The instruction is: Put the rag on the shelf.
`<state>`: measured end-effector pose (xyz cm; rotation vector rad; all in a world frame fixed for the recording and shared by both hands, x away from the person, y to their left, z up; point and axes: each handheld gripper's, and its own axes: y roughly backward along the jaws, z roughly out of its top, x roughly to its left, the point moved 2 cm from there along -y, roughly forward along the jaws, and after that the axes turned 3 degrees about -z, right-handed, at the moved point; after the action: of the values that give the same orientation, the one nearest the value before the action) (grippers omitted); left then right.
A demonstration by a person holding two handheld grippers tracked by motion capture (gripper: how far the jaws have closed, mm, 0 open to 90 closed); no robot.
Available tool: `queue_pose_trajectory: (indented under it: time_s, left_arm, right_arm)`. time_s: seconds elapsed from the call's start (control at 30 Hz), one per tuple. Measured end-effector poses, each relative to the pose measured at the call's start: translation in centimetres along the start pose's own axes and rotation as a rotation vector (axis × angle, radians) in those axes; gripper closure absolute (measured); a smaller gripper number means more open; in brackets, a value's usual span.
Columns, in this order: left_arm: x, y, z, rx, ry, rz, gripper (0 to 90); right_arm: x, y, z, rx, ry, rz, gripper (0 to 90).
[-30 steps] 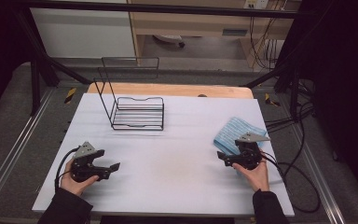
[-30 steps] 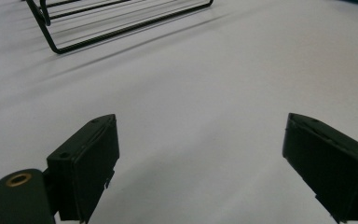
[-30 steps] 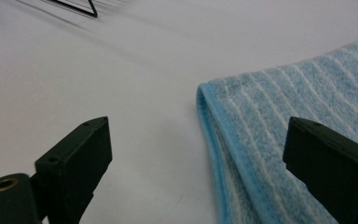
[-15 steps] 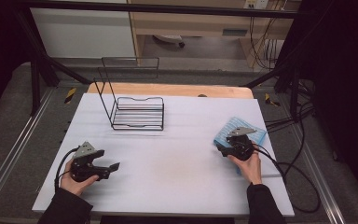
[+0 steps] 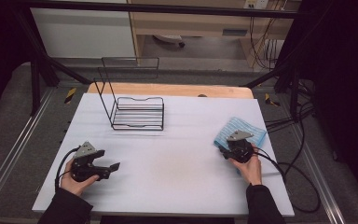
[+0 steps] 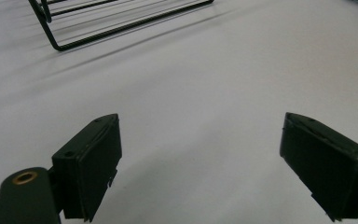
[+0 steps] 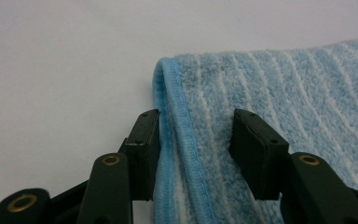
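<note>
A light blue striped towel [image 5: 244, 127] lies flat at the right of the white table [image 5: 177, 163]. My right gripper [image 5: 225, 149] rests on its near left corner. In the right gripper view the two jaws of my right gripper [image 7: 196, 140] straddle the towel's [image 7: 279, 102] hemmed edge. They stand partly closed, one jaw against the hem and the other on the pile, and the cloth between them is not pinched tight. My left gripper [image 5: 113, 167] sits low at the table's front left, wide open [image 6: 200, 158] over bare table.
A black wire rack [image 5: 137, 112] stands at the back left of the table, and its base [image 6: 121, 23] lies ahead of the left gripper. Cables trail off the right edge. A wooden board [image 5: 168, 89] runs along the far edge.
My right gripper has moved forward and down onto the towel's near corner, and its jaws now straddle the hem. The left gripper has stayed where it was.
</note>
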<state>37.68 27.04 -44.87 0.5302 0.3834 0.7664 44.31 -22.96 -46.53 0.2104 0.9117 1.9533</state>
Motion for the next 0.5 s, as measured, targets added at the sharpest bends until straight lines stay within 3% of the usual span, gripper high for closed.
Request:
queue_pose_trajectory:
  time_s: [0.33, 0.5]
  left_arm:
    - [-0.01, -0.11, 0.01, 0.006, -0.004, 0.0, 13.2]
    - [0.0, -0.17, 0.0, 0.007, -0.001, 0.001, 13.2]
  right_arm:
    - [-0.3, 0.08, -0.05, 0.013, 0.058, -0.047, 72.7]
    - [-0.53, 0.01, 0.01, 0.011, 0.054, -0.048, 79.0]
